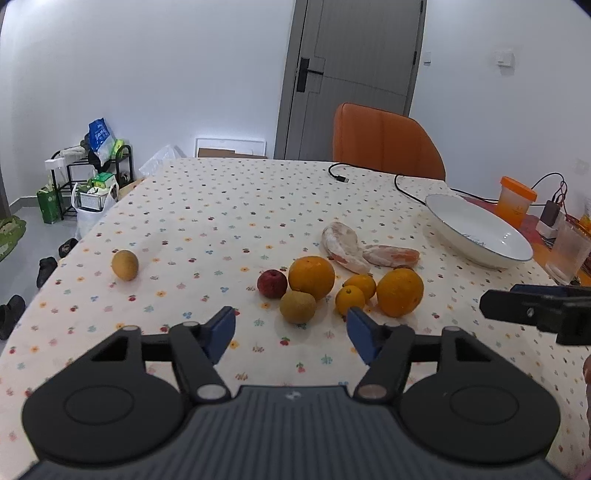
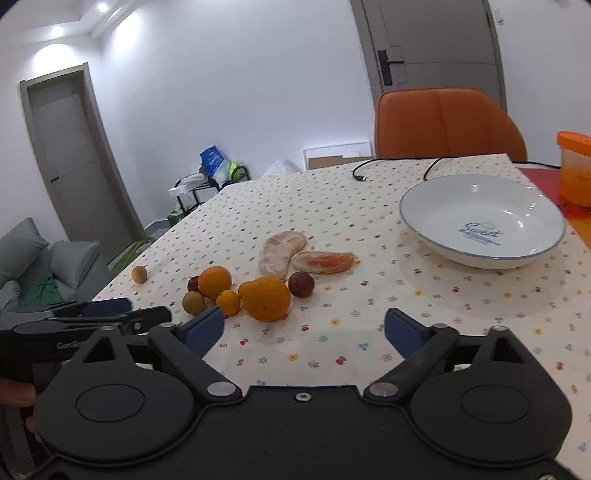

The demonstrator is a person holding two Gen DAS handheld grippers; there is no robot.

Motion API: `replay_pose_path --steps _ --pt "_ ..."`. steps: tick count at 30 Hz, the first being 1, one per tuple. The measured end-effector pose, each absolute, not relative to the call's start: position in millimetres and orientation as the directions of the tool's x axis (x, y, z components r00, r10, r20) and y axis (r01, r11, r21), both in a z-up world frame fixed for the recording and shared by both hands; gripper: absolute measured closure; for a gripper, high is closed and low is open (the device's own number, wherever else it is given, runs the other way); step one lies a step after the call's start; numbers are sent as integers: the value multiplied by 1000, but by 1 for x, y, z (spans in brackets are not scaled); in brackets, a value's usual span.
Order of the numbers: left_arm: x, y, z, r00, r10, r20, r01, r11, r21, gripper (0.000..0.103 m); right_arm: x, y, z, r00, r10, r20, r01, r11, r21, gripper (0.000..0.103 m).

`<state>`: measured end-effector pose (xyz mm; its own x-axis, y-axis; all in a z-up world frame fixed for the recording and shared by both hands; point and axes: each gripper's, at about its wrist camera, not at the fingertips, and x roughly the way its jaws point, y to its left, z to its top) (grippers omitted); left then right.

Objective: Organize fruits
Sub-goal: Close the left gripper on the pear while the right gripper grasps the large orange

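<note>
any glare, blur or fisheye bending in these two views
Left wrist view: dark rounded corners, door frame bows, the right tongs at the edge look soft, fruit sharp. Right wrist view: ceiling lights blow out on the wall, small highlights glint in the white plate, grey door leans and curves; soft shadow under the plate.

White walls (image 1: 177,74) enclose the room, lit by ceiling spotlights (image 2: 103,6). A grey door (image 1: 354,77) with a black handle stands behind an orange chair (image 1: 384,144). A second door (image 2: 74,155) is at the left, near a grey sofa (image 2: 44,266). A black rack (image 1: 88,173) of bags stands on the grey floor (image 1: 37,229).
</note>
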<state>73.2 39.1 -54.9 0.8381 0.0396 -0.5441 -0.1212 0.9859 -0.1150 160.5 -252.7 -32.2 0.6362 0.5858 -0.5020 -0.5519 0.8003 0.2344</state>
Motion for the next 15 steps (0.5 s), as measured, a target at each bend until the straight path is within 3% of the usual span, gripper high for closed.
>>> replay_pose_path --steps 15 --pt "109 41 -72 814 9 -581 -112 984 -142 65 185 -221 -44 569 627 -532 -609 756 241 27"
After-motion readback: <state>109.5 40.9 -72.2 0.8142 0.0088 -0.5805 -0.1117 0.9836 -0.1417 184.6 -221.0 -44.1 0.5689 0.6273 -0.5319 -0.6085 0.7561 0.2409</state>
